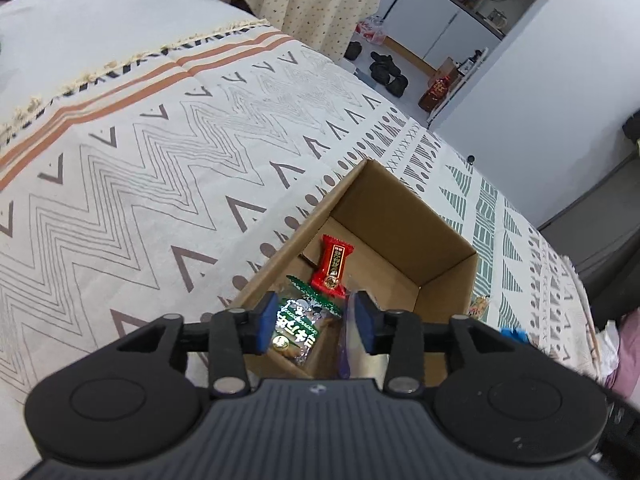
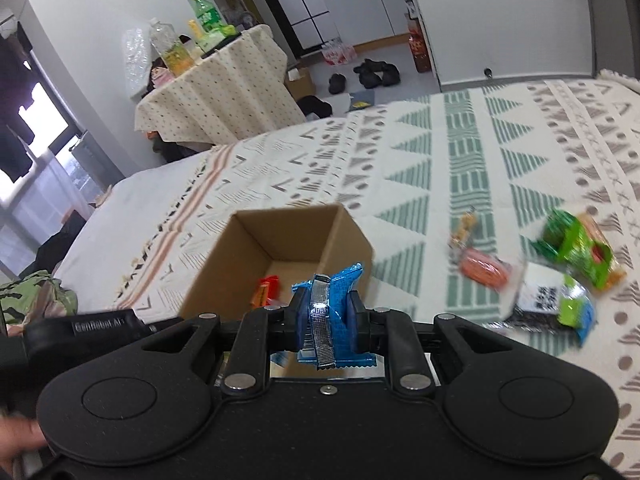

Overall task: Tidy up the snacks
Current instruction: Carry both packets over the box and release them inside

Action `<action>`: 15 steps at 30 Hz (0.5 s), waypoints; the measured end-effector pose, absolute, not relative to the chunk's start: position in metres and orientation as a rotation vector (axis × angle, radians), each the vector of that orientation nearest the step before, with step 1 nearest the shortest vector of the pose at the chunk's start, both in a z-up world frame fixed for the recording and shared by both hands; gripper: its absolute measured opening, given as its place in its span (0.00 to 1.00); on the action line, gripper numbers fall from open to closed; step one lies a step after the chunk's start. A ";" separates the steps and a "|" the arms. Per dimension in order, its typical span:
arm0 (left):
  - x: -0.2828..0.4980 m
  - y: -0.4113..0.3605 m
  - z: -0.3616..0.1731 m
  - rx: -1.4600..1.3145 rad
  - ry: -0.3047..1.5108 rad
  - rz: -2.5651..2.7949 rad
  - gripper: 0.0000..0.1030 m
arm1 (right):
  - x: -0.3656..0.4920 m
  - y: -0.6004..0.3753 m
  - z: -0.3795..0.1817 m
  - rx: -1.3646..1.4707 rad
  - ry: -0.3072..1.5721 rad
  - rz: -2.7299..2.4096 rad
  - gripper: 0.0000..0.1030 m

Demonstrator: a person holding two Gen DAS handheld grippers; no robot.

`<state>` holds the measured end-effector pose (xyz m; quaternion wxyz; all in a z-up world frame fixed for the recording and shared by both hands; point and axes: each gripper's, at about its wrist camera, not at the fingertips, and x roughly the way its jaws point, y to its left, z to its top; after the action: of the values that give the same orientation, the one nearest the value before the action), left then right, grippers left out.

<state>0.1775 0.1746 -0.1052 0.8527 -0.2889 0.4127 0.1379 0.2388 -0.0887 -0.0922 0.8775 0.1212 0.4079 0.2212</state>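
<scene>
Left gripper point(image 1: 316, 322) is hanging over the box point(image 1: 448, 276) with its jaws spread. A green packet point(image 1: 298, 330) is sitting between the pads, looking loose, and only this view is showing it, plus the red packet point(image 1: 332, 266) on the box floor. Right gripper point(image 2: 326, 316) is pinching a blue packet point(image 2: 334, 300) tight, just short of the box point(image 2: 348, 228). Only the right view is catching the leftover snacks point(image 2: 560, 276) lying on the blanket point(image 2: 440, 152) to the right, a bit blurred.

Matt cardboard box point(image 1: 404, 216); glossy foil wrappers point(image 1: 332, 266)
</scene>
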 end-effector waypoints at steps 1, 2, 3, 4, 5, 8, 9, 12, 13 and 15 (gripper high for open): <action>0.177 0.174 -0.104 -0.599 0.870 0.286 0.45 | 0.240 -0.085 -0.091 0.246 0.848 0.465 0.19; 0.176 0.173 -0.103 -0.597 0.871 0.281 0.47 | 0.240 -0.081 -0.089 0.244 0.846 0.467 0.19; 0.175 0.173 -0.101 -0.598 0.872 0.277 0.48 | 0.240 -0.078 -0.089 0.243 0.845 0.469 0.19; 0.175 0.173 -0.100 -0.600 0.874 0.274 0.51 | 0.241 -0.075 -0.087 0.243 0.844 0.471 0.19; 0.174 0.173 -0.099 -0.602 0.875 0.271 0.56 | 0.240 -0.071 -0.086 0.241 0.844 0.472 0.19; 0.172 0.175 -0.096 -0.609 0.877 0.274 0.66 | 0.240 -0.064 -0.082 0.250 0.830 0.477 0.19; 0.171 0.175 -0.095 -0.609 0.877 0.274 0.66 | 0.241 -0.062 -0.081 0.262 0.823 0.480 0.20; 0.168 0.174 -0.091 -0.604 0.873 0.271 0.67 | 0.245 -0.063 -0.079 0.323 0.804 0.482 0.24; 0.167 0.174 -0.090 -0.603 0.871 0.273 0.69 | 0.245 -0.065 -0.078 0.339 0.801 0.486 0.28; 0.165 0.172 -0.088 -0.598 0.871 0.278 0.73 | 0.244 -0.071 -0.074 0.357 0.785 0.497 0.31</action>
<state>0.1645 0.1716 -0.0878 0.8545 -0.2843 0.4141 0.1321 0.2439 -0.0711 -0.0743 0.8788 0.1711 0.3763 0.2384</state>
